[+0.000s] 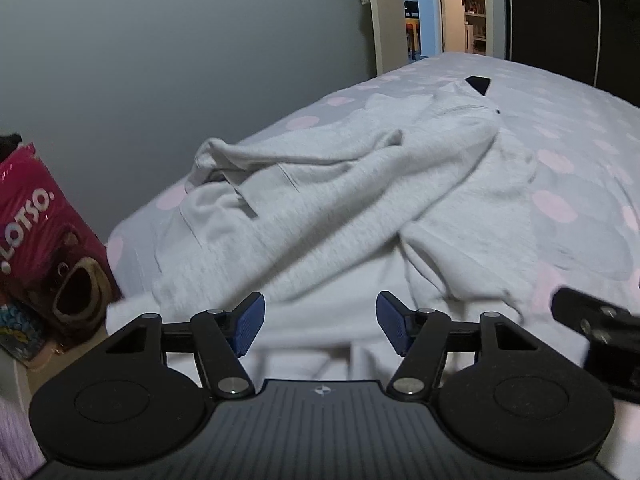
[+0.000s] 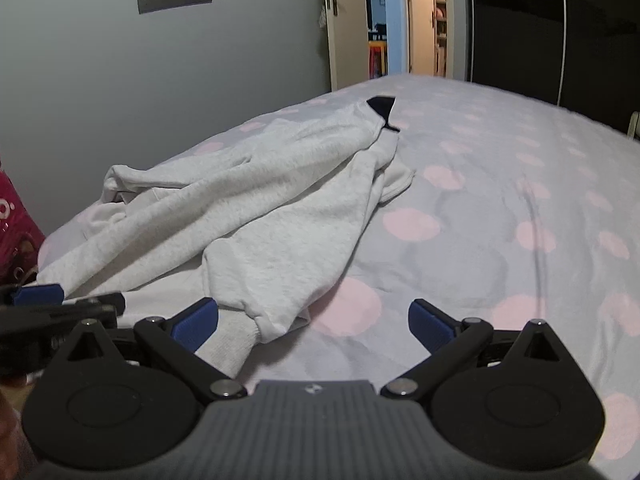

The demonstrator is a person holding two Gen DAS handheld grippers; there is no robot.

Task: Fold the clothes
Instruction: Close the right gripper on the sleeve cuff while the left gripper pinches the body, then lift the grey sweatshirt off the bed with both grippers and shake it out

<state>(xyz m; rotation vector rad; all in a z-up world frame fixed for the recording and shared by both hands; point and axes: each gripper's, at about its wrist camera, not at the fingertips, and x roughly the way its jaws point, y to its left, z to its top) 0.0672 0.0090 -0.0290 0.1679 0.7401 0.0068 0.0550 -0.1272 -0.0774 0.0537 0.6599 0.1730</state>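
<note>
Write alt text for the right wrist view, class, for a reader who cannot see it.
A crumpled white sweatshirt lies on a bed with a grey cover dotted pink. The right gripper is open above the near edge, its left pad beside a ribbed cuff. The left gripper shows at the left edge.

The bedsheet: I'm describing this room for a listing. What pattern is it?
The bedsheet is pale grey with large pink dots, clearest in the right wrist view.
</note>
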